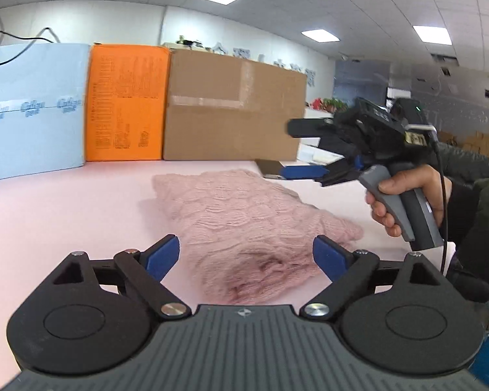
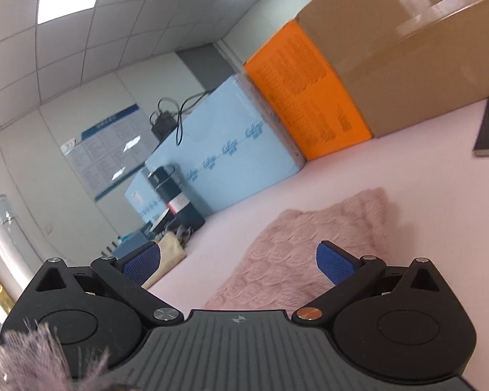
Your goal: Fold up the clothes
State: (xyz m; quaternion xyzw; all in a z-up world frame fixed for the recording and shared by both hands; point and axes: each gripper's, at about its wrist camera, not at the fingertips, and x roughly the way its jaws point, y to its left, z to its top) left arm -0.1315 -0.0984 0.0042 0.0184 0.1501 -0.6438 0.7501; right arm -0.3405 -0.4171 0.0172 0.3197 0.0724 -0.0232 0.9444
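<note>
A folded pink sweater (image 1: 244,224) lies on the pink counter (image 1: 65,215), in front of the cardboard box (image 1: 234,107). The left hand-held gripper (image 1: 246,257) hovers over its near edge, jaws wide apart and empty. The right hand-held gripper (image 1: 306,150) hangs above the sweater's far side, likewise spread with nothing between
</note>
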